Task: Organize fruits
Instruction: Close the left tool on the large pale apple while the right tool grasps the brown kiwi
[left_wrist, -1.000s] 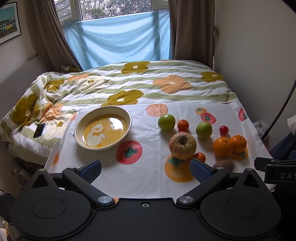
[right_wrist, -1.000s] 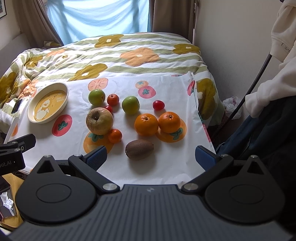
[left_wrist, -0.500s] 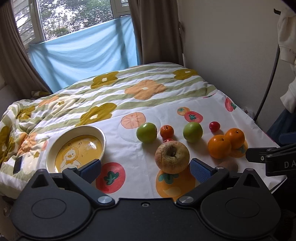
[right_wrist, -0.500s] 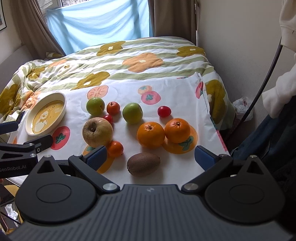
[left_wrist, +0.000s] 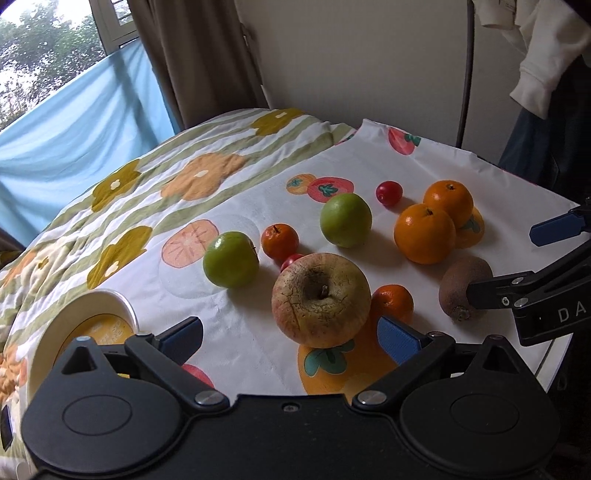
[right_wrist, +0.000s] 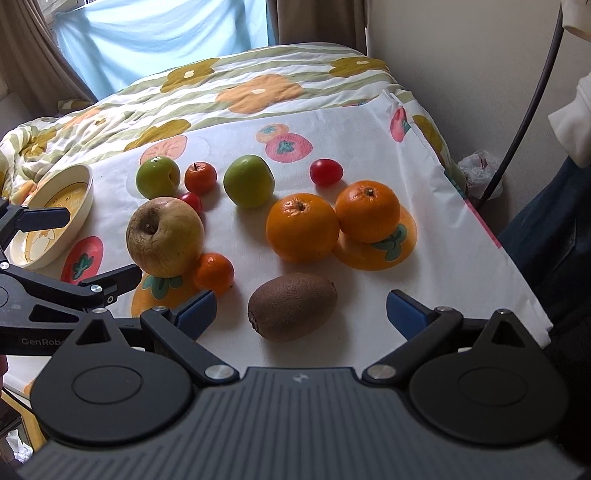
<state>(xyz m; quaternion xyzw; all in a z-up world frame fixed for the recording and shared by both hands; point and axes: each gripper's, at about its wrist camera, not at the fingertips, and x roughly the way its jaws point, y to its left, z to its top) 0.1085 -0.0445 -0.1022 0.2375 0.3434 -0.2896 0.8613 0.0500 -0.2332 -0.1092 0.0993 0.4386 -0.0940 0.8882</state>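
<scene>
A large wrinkled apple (left_wrist: 320, 299) lies on the fruit-print cloth (left_wrist: 240, 192), just ahead of my open left gripper (left_wrist: 290, 336) and between its fingers' line. Around it lie two green apples (left_wrist: 231, 264), two oranges (left_wrist: 424, 233), small red and orange fruits, and a kiwi (left_wrist: 463, 291). In the right wrist view my right gripper (right_wrist: 301, 314) stands open with the kiwi (right_wrist: 292, 305) right between its blue pads. The apple (right_wrist: 164, 236) sits to the kiwi's left, the oranges (right_wrist: 303, 232) beyond it. A cream bowl (right_wrist: 55, 218) with a yellow duck print is at far left.
The cloth lies over a flowered quilt (left_wrist: 147, 177) on a bed. A wall and curtain stand behind, a dark cable (right_wrist: 524, 110) runs down the right wall, and a person's white sleeve (left_wrist: 535, 55) and dark trousers are at the right edge.
Both grippers have moved forward and lower toward the fruit. The left view has swung right, so the bowl slid to its left edge. The kiwi now lies between the right fingers.
</scene>
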